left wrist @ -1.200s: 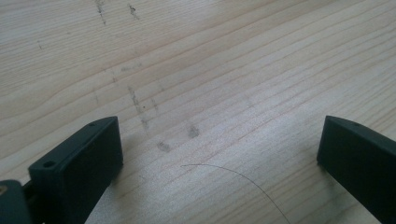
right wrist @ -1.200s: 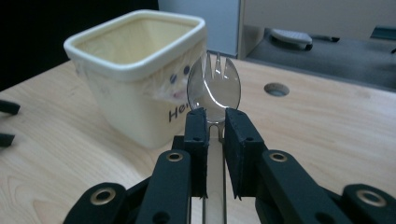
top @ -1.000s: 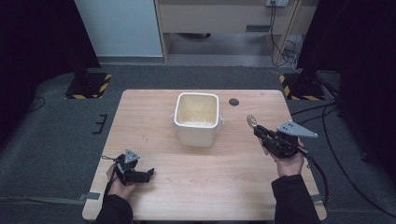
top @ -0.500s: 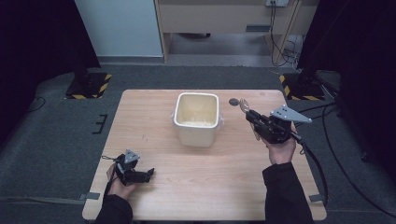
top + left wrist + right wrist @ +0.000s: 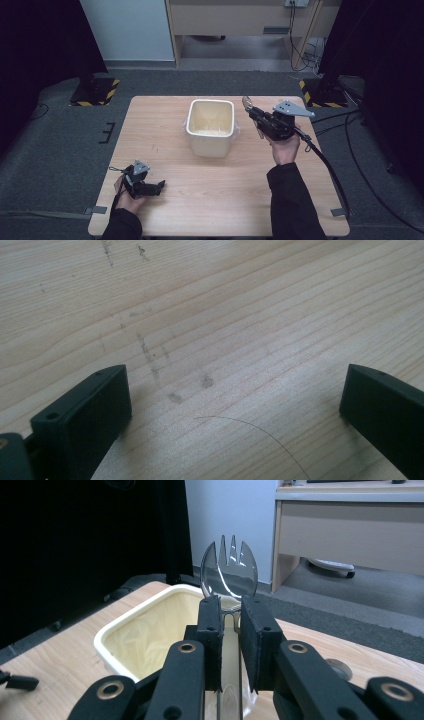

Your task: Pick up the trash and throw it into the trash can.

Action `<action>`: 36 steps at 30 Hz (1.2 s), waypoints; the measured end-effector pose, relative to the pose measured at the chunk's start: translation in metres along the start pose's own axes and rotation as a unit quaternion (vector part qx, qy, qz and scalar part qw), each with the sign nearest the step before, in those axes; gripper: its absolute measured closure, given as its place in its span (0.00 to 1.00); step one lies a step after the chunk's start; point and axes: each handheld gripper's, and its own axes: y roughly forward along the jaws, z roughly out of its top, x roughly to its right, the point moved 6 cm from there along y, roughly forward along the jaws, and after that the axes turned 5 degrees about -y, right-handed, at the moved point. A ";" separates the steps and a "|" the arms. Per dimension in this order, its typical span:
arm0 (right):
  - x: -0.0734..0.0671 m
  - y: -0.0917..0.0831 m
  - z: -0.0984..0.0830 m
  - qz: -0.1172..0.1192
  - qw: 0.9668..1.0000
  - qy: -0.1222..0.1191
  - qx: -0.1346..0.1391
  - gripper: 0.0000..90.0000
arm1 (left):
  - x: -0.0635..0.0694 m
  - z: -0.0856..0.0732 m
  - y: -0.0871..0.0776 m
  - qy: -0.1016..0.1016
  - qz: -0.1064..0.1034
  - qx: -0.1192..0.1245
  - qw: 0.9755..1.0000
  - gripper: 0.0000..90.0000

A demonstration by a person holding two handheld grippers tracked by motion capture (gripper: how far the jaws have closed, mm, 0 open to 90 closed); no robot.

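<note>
High view: one wooden table (image 5: 215, 200), one cream square tub (image 5: 210, 126) standing upright on it a little beyond the middle, two grippers, and one clear plastic spork (image 5: 247, 103). The right gripper (image 5: 256, 116) is held above the table just to the right of the tub, its jaws clamped on the spork's handle, the tined head pointing toward the tub's far right corner; whether the head overhangs the rim is hard to judge from here. The left gripper (image 5: 159, 186) rests low near the table's near left corner, well apart from the tub, held in the person's left hand (image 5: 127, 196).

Right gripper view adds what the overhead one blurs: the spork (image 5: 229, 575) stands between the two black jaws, three slots cut in its tip, with the tub (image 5: 150, 630) below and to the left, its inside pale yellow.

Left gripper view shows its jaws spread wide apart with nothing between them, just above bare wood grain with a few small dark marks (image 5: 175, 397) and a thin curved hair-like line (image 5: 240, 422).
</note>
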 end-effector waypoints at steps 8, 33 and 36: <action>0.000 0.029 0.006 0.011 1.000 0.020 0.004 0.88 | 0.000 0.000 0.000 0.000 0.000 -0.001 1.000 0.00; -0.015 0.098 0.014 0.004 1.000 0.013 0.006 0.88 | 0.000 0.000 0.000 0.001 -0.001 -0.001 1.000 0.00; -0.018 0.105 0.012 0.007 1.000 0.012 0.009 0.88 | 0.000 0.000 0.000 0.001 0.000 -0.001 1.000 0.00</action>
